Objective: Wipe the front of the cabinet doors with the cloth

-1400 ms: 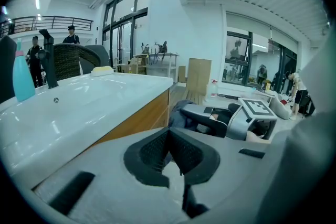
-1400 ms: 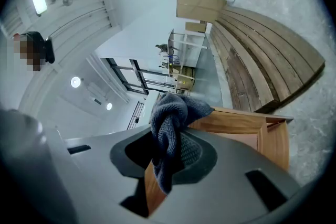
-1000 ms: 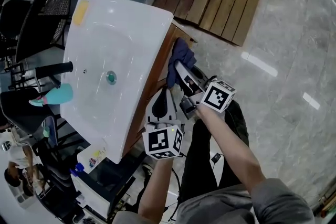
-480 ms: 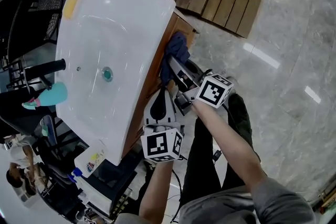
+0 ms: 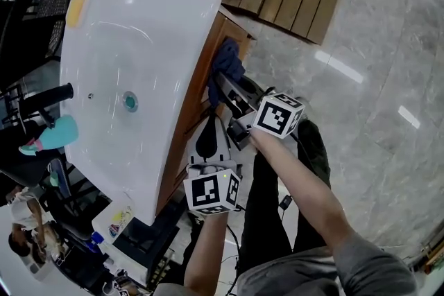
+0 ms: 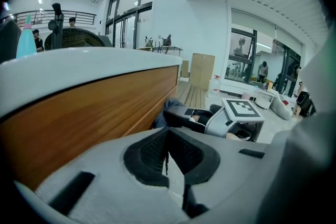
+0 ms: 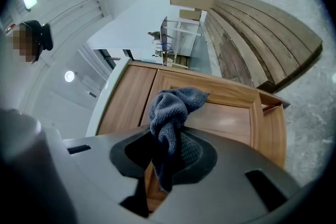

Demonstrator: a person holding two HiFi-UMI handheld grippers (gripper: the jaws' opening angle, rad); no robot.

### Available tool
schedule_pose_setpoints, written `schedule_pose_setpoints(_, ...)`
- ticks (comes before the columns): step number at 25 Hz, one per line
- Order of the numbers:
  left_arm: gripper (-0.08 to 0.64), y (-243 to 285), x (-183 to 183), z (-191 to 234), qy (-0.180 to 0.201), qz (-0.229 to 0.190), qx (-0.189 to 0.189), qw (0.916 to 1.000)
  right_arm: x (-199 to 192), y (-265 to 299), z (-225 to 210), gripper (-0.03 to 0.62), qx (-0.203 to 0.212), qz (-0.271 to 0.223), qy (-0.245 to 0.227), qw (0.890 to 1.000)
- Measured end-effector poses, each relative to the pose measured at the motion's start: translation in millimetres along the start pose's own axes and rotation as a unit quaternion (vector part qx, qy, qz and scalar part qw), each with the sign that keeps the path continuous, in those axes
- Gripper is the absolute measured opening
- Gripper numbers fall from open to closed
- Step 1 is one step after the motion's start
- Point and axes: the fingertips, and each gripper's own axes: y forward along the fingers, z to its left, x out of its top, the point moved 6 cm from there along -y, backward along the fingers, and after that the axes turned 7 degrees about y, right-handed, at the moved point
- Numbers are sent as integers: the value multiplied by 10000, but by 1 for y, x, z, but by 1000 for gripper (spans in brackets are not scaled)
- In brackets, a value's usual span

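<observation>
The left gripper (image 6: pixel 167 159) is seen with its black-padded jaws closed together and nothing held between them. To its left, the wooden cabinet front (image 6: pixel 89 123) is shown running away beneath the white basin rim (image 6: pixel 84 73), and a teal bottle (image 6: pixel 25 39) is seen above the rim at the far left. Further along the wood, a dark blue cloth (image 6: pixel 167 109) is seen against the cabinet at the tip of the right gripper (image 6: pixel 184 114), whose marker cube (image 6: pixel 242 109) is turned upward.

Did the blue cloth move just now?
No, hardly: the cloth stays on the cabinet front just under the sink's far corner; only the camera shifted.
</observation>
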Motion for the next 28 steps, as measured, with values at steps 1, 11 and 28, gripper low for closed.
schedule_pose_setpoints(1, 8, 1, -2, 0, 12, 13, -21, 10000, -1, 1, -5, 74, -30, -21, 42, 10000)
schedule_pose_setpoints(11, 8, 11, -28, 7, 65, 133, -14, 9999, -3, 7, -33, 74, 105, -210, 62, 9997)
schedule_pose_setpoints(28, 8, 36, -54, 2, 128, 109, -32, 9999, -4, 6, -86, 74, -288, -240, 21, 9993)
